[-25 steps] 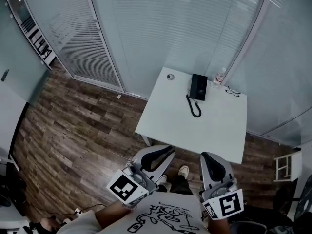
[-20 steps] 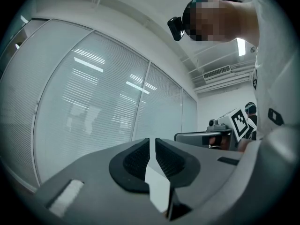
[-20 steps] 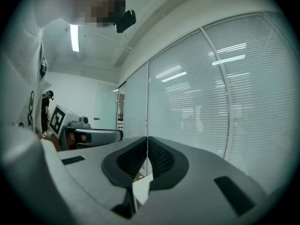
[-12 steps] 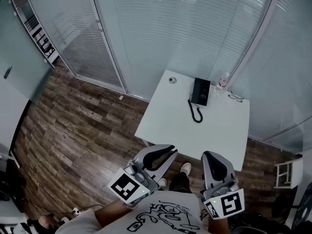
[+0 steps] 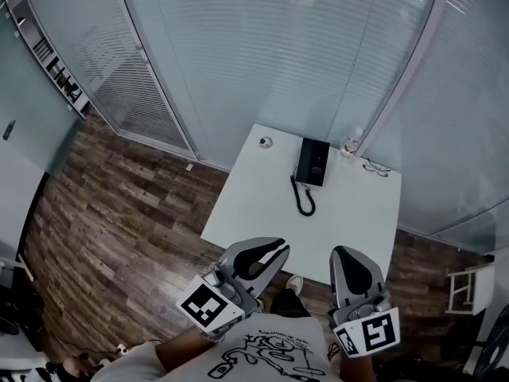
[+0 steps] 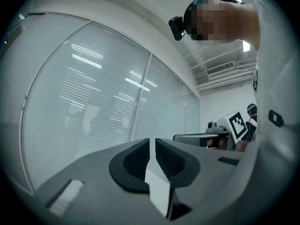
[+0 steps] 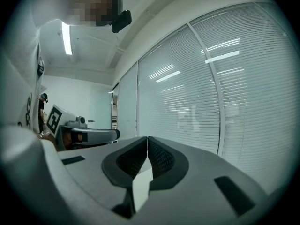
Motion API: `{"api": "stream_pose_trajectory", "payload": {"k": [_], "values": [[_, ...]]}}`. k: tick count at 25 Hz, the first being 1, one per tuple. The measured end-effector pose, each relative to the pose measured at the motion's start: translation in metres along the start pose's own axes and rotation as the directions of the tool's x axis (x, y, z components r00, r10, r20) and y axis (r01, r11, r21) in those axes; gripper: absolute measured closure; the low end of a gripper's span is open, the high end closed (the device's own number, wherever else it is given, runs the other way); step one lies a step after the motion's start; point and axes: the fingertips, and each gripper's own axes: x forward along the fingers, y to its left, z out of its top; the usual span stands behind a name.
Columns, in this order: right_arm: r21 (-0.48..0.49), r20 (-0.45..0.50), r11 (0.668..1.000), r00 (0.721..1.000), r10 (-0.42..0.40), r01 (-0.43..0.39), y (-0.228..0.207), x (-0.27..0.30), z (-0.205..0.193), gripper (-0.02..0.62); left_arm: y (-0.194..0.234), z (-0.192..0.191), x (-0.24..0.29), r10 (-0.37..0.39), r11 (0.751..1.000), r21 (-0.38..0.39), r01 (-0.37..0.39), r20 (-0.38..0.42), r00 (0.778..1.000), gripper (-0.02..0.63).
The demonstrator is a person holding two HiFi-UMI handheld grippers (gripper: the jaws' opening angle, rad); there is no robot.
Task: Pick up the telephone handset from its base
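black telephone handset (image 5: 305, 162) lying on its base (image 5: 317, 163) at the far side of the square white tabletop (image 5: 254, 213), left gripper (image 5: 275, 247) and right gripper (image 5: 347, 255) well short of it, both pairs of jaws together, nothing between them

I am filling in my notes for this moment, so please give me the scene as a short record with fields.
Table: white table, on a wooden floor
Telephone: black telephone at the table's far side, coiled cord trailing toward the near edge
Nearby: water bottle and glasses to its right, small round object to its left
Left gripper: shut, empty, far from the telephone
Right gripper: shut, empty, far from the telephone
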Motion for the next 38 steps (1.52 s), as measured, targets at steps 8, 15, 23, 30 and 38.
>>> {"api": "stream_pose_trajectory", "payload": {"k": [8, 15, 23, 30, 38], "values": [[-0.009, 0.014, 1.0, 1.0, -0.025, 0.025, -0.081, 0.009, 0.01, 0.589, 0.002, 0.009, 0.082, -0.022, 1.0, 0.01, 0.022, 0.017, 1.0, 0.571], [-0.008, 0.022, 1.0, 0.999, -0.029, 0.029, -0.133, 0.015, 0.01, 0.589, 0.003, 0.009, 0.134, -0.025, 0.999, 0.023, 0.024, 0.023, 0.999, 0.571], [0.002, 0.006, 1.0, 1.0, -0.01, 0.01, -0.178, 0.025, -0.003, 0.589, 0.007, -0.005, 0.179, -0.004, 1.0, 0.007, 0.004, 0.016, 1.0, 0.571], [0.018, 0.002, 1.0, 1.0, 0.006, -0.006, -0.184, 0.037, -0.015, 0.589, 0.015, -0.015, 0.186, 0.005, 1.0, -0.007, -0.005, 0.007, 1.0, 0.571], [0.018, 0.016, 1.0, 1.0, -0.013, 0.013, -0.171, 0.059, -0.003, 0.589, 0.04, 0.0, 0.177, -0.006, 1.0, 0.003, 0.006, 0.005, 1.0, 0.571]]}}
